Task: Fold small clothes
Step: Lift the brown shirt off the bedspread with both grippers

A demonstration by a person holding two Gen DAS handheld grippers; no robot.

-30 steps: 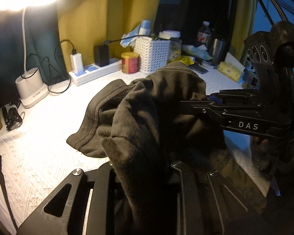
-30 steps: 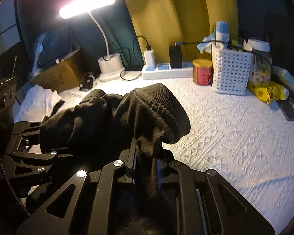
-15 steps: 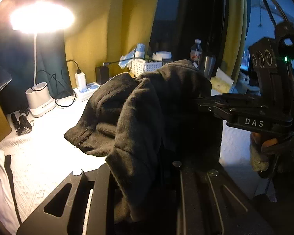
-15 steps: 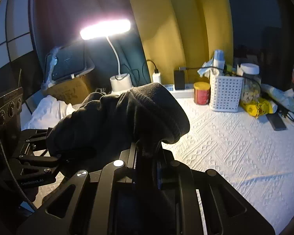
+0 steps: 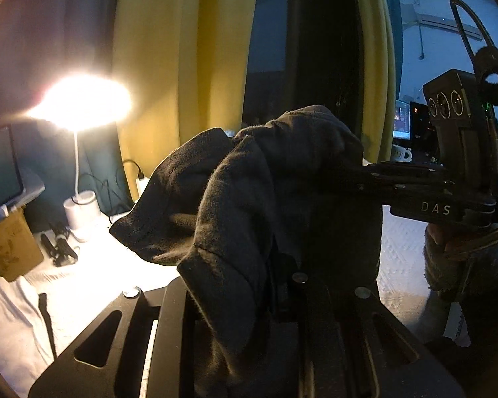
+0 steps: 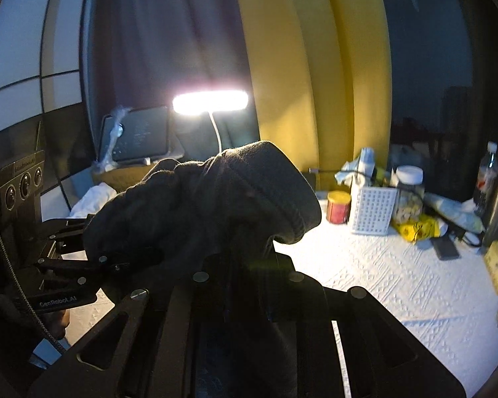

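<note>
A dark garment [image 5: 249, 199] is held bunched above the white textured tabletop [image 6: 398, 282] — pinched in the nearly closed left gripper [image 5: 282, 265] and likewise clamped in the right gripper [image 6: 245, 262]

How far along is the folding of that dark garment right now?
Early. Done: the dark garment is picked up, gripped by both claws, left claw and right claw each shut on it. In hand: it hangs bunched above the white cloth-covered table, no fold visible. Left: spreading it flat, folding and setting it down. A white garment lies unfolded too.
</note>
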